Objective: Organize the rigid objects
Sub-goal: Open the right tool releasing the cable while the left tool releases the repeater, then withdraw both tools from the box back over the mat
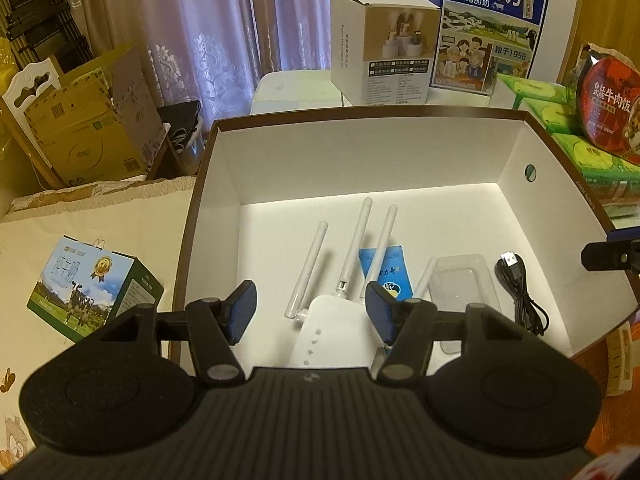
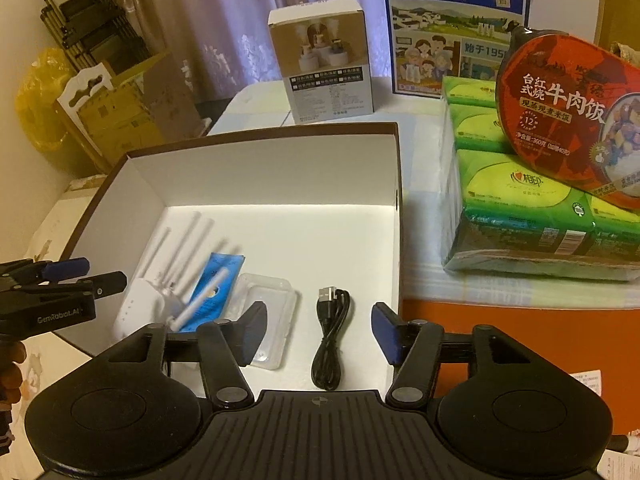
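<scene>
The open box (image 2: 256, 168) on the worktop holds the white router (image 1: 332, 332), clear case (image 2: 266, 320) and black USB cable (image 2: 330, 336). Both hand-held grippers, left (image 1: 312, 312) and right (image 2: 318, 330), gape empty; a careless descent could snag the cable.

Far blue milk carton (image 1: 490, 28): "纯牛奶", "1956". Right red round meal lid (image 2: 568, 116): "牛肉饭". Black left gripper (image 2: 68, 276): "GenRobot.AI".

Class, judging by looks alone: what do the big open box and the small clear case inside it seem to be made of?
Big open box: likely cardboard, with matte white inside, thin brown rim and folded corners. Small clear case: probably thin glossy plastic, see-through with moulded edges.
</scene>
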{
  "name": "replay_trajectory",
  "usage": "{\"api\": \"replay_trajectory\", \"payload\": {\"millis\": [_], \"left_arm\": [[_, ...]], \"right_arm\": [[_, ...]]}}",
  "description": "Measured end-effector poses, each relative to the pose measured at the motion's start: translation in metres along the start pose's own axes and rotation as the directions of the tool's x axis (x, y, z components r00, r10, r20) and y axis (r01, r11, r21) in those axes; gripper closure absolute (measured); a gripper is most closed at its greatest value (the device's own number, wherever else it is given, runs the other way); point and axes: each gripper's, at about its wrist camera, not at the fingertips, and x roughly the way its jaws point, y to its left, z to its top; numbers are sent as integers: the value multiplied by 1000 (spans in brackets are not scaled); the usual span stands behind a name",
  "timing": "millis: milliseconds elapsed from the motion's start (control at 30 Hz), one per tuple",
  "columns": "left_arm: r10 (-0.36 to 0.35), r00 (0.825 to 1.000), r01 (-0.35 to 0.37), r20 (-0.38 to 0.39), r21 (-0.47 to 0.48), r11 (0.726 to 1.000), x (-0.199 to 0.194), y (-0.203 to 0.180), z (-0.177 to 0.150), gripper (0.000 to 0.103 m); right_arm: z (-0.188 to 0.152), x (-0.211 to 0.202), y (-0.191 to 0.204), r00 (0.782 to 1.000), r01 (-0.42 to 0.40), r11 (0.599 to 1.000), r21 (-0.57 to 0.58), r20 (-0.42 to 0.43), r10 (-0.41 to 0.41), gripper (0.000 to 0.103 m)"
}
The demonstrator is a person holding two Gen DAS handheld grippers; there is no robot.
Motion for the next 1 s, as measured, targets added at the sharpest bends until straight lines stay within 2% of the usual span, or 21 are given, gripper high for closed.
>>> {"api": "replay_trajectory", "payload": {"millis": [667,1000], "left_arm": [[-32,999,32,20,-10,999,-21,-5,-4,46],[-76,995,76,63,-8,997,-46,-33,-2,46]], "right_arm": [[-11,-9,5,1000,-24,1000,2,12,24,42],[-19,-29,-4,997,-59,998,7,43,58,42]]}}
